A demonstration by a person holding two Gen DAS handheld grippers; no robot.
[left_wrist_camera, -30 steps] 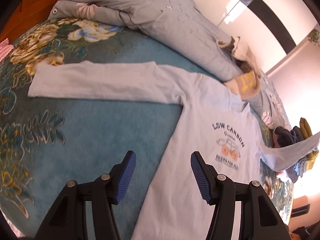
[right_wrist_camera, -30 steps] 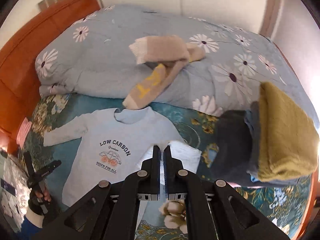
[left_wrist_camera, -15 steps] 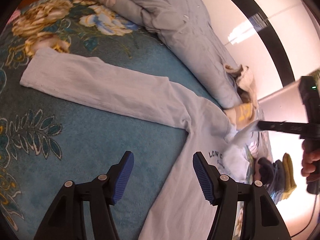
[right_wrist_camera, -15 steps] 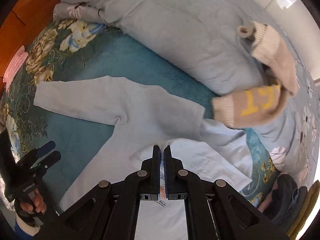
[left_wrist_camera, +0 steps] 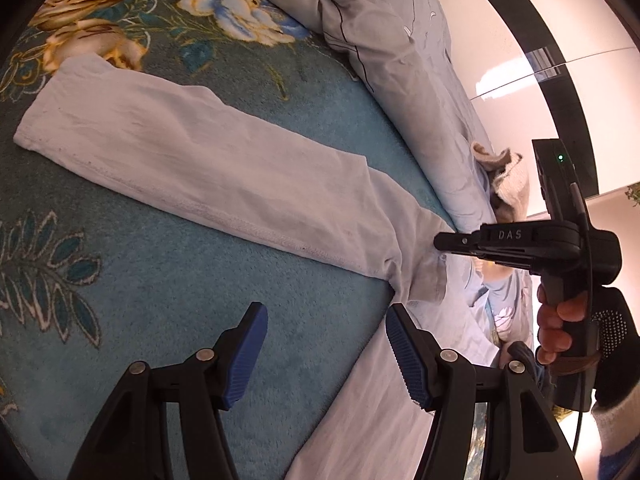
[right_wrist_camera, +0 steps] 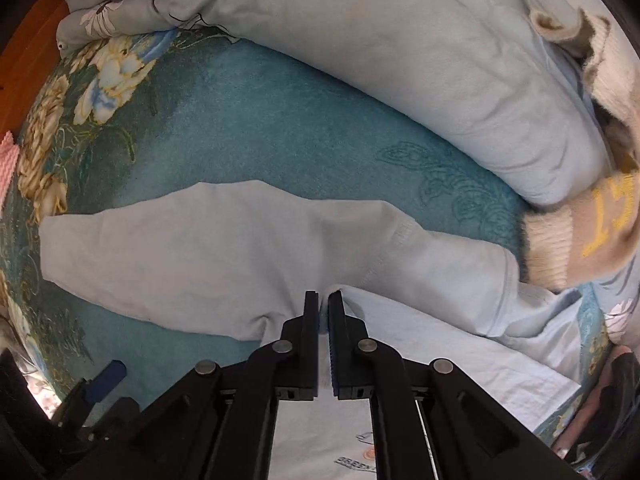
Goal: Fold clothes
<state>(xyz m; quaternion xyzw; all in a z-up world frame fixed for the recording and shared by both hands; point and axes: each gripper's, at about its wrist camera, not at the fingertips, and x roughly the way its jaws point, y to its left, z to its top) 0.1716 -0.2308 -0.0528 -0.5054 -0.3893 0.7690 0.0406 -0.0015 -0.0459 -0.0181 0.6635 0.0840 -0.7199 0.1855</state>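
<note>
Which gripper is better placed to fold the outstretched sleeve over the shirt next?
Left. The left gripper is open and free, beside the outstretched sleeve. The right gripper has its jaws shut on the other sleeve, already folded across the shirt.

Matt cotton shirt [right_wrist_camera: 208,248] on plush, fuzzy bedspread [right_wrist_camera: 280,128]

Left black two-finger gripper with ribbed blue pads [left_wrist_camera: 326,350] held low and level, jaws spread wide, nothing between them. Right black two-finger gripper with blue pad edges [right_wrist_camera: 324,308] pointing forward, jaws drawn almost together, only a thin slit between the tips. Seen from the left wrist camera, right gripper extended sideways, its pistol-style handle wrapped by a hand in a black dotted glove [left_wrist_camera: 580,334], bare fingertips [left_wrist_camera: 550,326] curled round the grip, pale knitted cuff at the wrist.
</note>
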